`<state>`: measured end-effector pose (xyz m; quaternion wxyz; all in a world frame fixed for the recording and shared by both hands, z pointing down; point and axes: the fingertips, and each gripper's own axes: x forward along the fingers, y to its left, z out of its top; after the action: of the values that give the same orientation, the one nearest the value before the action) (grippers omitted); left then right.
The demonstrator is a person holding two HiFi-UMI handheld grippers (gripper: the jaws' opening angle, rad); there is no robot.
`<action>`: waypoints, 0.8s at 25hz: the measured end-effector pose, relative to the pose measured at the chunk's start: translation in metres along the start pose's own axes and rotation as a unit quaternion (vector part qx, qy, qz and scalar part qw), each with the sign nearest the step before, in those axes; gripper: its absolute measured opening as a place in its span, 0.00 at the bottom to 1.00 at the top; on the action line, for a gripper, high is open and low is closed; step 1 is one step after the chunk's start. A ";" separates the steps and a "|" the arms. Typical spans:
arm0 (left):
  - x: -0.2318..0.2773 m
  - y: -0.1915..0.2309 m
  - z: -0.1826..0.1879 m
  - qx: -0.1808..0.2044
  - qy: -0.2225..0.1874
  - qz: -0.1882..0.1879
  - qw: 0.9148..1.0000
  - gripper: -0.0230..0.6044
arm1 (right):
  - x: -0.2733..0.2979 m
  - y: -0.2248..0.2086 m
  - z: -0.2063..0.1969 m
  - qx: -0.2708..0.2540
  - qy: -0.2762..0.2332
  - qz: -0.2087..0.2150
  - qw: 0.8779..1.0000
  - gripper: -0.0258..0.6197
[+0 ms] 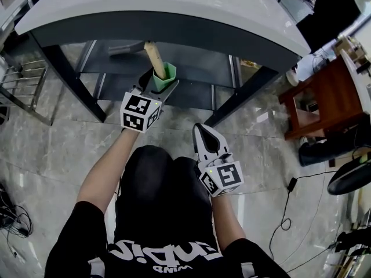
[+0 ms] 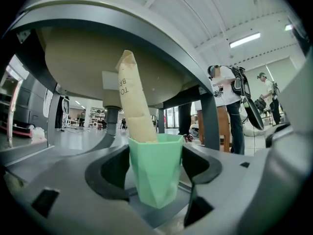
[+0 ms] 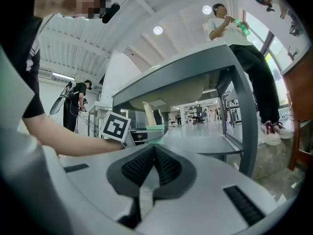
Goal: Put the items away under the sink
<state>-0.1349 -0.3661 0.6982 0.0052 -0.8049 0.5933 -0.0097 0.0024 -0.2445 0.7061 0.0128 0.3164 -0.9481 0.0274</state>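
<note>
- At the front edge of the sink (image 1: 174, 22), the left claw (image 2: 155, 173) grips a green cup (image 2: 156, 168) holding a paper-wrapped stick (image 2: 133, 102).
- Right claw (image 3: 153, 156): pressed together, empty.

Left tongs (image 1: 159, 89) reach forward on an outstretched arm, clamped on the green cup (image 1: 167, 74); right tongs (image 1: 204, 133) held back near the body, jaws together, empty
</note>
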 end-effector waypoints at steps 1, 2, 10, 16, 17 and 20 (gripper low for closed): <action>0.004 0.003 0.000 0.002 0.000 0.003 1.000 0.60 | 0.000 0.001 -0.001 0.001 0.001 0.001 1.000 0.07; 0.008 0.007 -0.001 0.005 0.002 0.006 1.000 0.60 | 0.001 0.002 -0.002 0.003 0.001 0.001 1.000 0.07; 0.039 0.031 -0.012 0.005 0.015 0.031 0.999 0.60 | 0.000 0.001 0.000 0.005 0.002 -0.004 1.000 0.07; 0.058 0.031 -0.015 0.015 0.023 0.026 0.999 0.60 | 0.002 0.000 0.003 0.002 0.000 -0.008 1.000 0.07; 0.061 0.030 -0.015 0.016 0.025 0.026 0.999 0.60 | 0.002 -0.001 0.003 0.003 0.000 -0.009 1.000 0.07; 0.068 0.030 -0.017 0.016 0.027 0.026 0.999 0.60 | 0.001 -0.002 0.001 0.006 0.002 -0.012 1.000 0.07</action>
<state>-0.1442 -0.4403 0.7155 0.0021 -0.7883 0.6140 -0.0405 0.0024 -0.2469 0.7052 0.0137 0.3275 -0.9442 0.0333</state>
